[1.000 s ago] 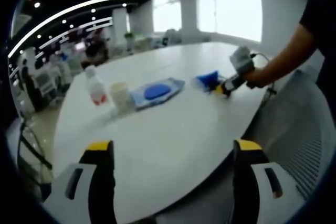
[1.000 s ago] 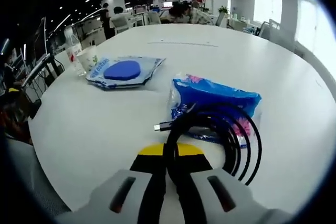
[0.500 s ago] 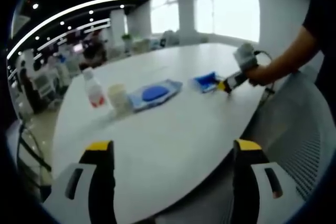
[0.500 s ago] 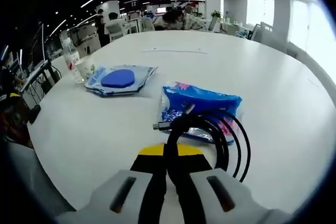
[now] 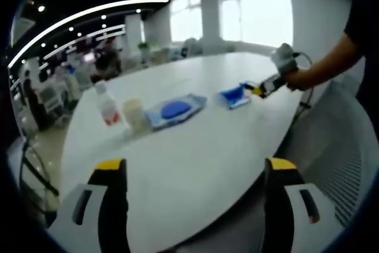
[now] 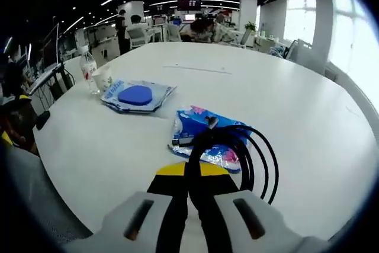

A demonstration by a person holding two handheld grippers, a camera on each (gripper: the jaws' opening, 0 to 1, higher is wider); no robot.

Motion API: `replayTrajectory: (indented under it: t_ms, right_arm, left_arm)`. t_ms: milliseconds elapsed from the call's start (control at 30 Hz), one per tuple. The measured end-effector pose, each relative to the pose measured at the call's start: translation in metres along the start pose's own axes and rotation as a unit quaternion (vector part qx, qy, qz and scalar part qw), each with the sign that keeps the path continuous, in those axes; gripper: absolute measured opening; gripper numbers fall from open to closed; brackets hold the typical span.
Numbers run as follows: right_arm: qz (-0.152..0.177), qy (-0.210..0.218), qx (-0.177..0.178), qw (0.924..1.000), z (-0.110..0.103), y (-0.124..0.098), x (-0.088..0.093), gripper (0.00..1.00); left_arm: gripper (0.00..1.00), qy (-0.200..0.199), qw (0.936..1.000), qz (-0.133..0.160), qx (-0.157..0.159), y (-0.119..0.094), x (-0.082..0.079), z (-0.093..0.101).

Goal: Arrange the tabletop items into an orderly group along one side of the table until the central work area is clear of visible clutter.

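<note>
Pinching a coiled black cable (image 6: 237, 152) between its pressed-together jaws, the right gripper (image 6: 189, 173) holds the loops lifted just beyond its yellow tips, the plug end pointing left. Directly ahead of it, under the coil, lies a crinkled blue plastic packet with pink print (image 6: 204, 131). Further out and to the left sits a flat clear pouch with a blue round pad inside (image 6: 137, 96), and beyond that a white paper cup (image 6: 103, 78) just beside a clear plastic bottle with a red label (image 6: 89, 70). All of it rests on the broad white round table (image 6: 284, 87).

The left gripper (image 5: 192, 170) hangs back at the near edge with its jaws spread wide and nothing between them; from there the right gripper shows far off to the right, at the packet.

To do this step well, I would say the cable should be carried clear of the packet and laid down close beside the pouch and cup, so the row stays tight. Lowering the coil flat before letting go should stop the loops springing apart.

Compared with a second ago, the coil sits higher off the table and the packet looks further from the right gripper. The row of items looks unmoved, and the left gripper's jaws are as wide as before.
</note>
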State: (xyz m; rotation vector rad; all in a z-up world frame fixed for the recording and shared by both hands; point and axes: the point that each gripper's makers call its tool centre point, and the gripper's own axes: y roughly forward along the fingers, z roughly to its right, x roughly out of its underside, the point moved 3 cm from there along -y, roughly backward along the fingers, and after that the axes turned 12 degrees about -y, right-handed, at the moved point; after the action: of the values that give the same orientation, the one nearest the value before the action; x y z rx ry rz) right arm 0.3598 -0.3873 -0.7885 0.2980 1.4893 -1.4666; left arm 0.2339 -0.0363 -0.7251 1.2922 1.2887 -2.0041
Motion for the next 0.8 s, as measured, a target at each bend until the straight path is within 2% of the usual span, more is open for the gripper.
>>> replayTrajectory:
  t_ms: [300, 800]
  right_arm:
    - [0.004, -0.031, -0.029, 0.9991, -0.017, -0.003, -0.007, 0.04]
    - [-0.007, -0.076, -0.097, 0.9923, -0.068, 0.005, -0.016, 0.04]
  left_arm:
    - [1.0, 0.004, 0.9999, 0.012, -0.011, -0.002, -0.004, -0.004]
    - [1.0, 0.006, 0.9998, 0.014, -0.014, -0.002, -0.004, -0.005]
